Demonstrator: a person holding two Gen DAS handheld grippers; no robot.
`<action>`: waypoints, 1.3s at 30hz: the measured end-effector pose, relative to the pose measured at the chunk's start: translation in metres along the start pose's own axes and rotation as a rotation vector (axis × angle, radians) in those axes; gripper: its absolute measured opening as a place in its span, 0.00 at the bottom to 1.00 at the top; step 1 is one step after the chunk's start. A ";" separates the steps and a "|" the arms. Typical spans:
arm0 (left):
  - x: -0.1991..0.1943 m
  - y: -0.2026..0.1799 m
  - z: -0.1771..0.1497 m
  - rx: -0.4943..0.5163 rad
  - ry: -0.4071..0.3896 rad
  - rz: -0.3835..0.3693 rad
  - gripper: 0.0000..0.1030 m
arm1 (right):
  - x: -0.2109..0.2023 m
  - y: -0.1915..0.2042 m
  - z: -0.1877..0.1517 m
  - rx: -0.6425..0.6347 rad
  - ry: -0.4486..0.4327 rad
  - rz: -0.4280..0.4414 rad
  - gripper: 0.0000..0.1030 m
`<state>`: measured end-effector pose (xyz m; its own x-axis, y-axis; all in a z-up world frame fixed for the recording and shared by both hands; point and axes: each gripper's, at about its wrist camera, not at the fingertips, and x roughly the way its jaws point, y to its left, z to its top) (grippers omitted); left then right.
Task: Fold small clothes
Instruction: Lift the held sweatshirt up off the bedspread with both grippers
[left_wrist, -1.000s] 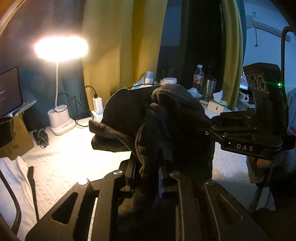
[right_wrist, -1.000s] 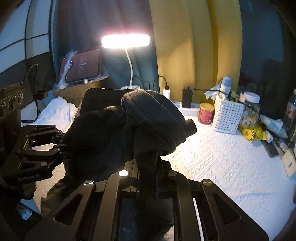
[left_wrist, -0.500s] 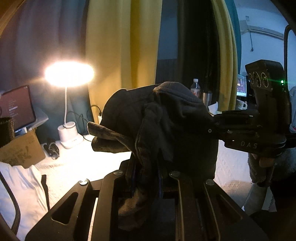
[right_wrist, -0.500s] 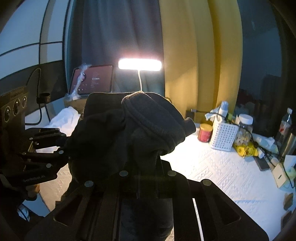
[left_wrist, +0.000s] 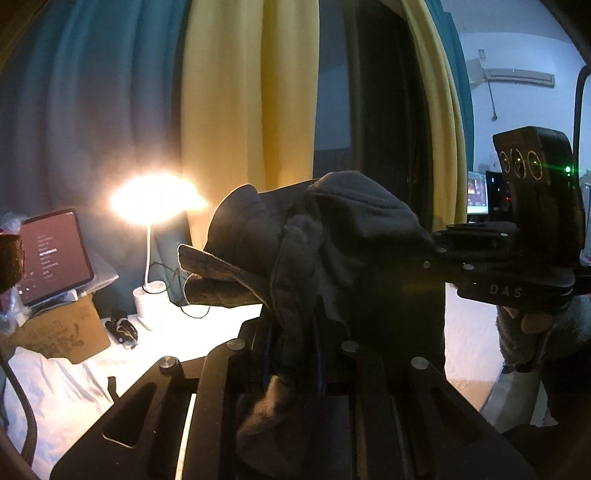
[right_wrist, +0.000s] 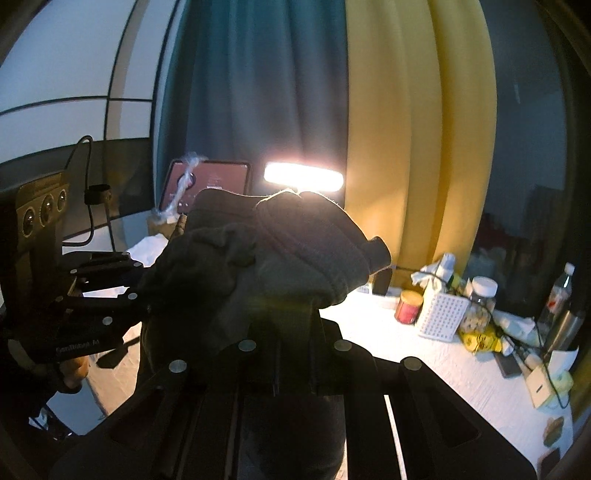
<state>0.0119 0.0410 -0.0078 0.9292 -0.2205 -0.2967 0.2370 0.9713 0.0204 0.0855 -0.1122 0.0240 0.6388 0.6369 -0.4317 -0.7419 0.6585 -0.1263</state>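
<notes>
- Rising together, the left gripper (left_wrist: 291, 332) and the right gripper (right_wrist: 291, 332) are carrying the dark fleece garment (left_wrist: 332, 236) higher than 1 second ago; the desk lamp (left_wrist: 157, 197) is sitting lower in both views now.
- Each gripper's jaws are nearly closed and pinching a bunched fold of the garment, 2 grips in all, unchanged over that second.
- The garment is hanging in the air between the grippers, well clear of the white tablecloth (right_wrist: 436, 365), with a cuff (right_wrist: 376, 253) sticking out sideways.
- Judging by this, the cloth is being lifted to shake out or reposition; no fold is laid yet.
</notes>
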 end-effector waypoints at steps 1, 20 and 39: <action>-0.005 0.002 0.001 -0.003 -0.011 0.001 0.15 | -0.003 0.002 0.003 -0.004 -0.013 -0.001 0.11; -0.079 0.038 0.006 0.003 -0.133 0.123 0.15 | -0.026 0.069 0.048 -0.115 -0.147 0.109 0.11; -0.144 0.065 -0.014 -0.012 -0.137 0.249 0.15 | -0.039 0.137 0.053 -0.187 -0.179 0.259 0.11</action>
<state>-0.1101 0.1371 0.0228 0.9883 0.0162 -0.1516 -0.0064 0.9979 0.0650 -0.0302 -0.0259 0.0705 0.4384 0.8436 -0.3100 -0.8975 0.3924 -0.2014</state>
